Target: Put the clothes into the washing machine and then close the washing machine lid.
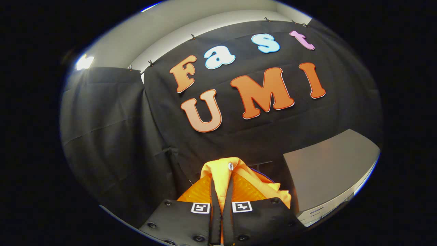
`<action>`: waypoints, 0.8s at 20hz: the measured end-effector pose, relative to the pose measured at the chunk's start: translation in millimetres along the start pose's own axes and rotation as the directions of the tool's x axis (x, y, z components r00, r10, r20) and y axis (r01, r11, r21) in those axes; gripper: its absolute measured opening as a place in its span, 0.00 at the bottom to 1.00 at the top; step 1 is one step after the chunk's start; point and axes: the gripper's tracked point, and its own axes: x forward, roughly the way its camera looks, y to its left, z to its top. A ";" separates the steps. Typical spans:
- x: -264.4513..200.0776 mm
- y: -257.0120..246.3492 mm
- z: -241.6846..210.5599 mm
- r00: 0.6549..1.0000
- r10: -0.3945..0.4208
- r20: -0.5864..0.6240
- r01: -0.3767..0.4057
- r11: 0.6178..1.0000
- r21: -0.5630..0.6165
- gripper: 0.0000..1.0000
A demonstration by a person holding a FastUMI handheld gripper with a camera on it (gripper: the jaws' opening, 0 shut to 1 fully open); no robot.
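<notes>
Black cloth wall behind | gripper (222,191) clenched on orange garment (225,172) | grey washing machine (327,167) just beside it

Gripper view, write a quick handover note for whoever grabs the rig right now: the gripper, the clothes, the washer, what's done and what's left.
Gripper: shut on the orange garment, a fold pinched between both fingers, the rest bunched around and just ahead of them.
Washing machine: its grey body sits beyond the fingers, off to the right; whether its lid is open cannot be told.
Done: garment picked up, held clear of the machine.
Left: carry it over, drop it in, close the lid.
</notes>
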 end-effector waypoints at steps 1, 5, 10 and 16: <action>10.3 5.2 -11.3 1.000 -0.009 -0.011 0.009 1.000 -0.006 0.10; 47.5 18.6 -53.1 0.998 -0.047 -0.051 0.044 0.997 -0.059 0.10; 110.2 8.7 -98.2 0.992 -0.084 -0.090 0.075 0.993 -0.091 0.10; 185.7 -42.0 -195.9 0.969 -0.148 -0.200 0.132 0.987 -0.093 0.10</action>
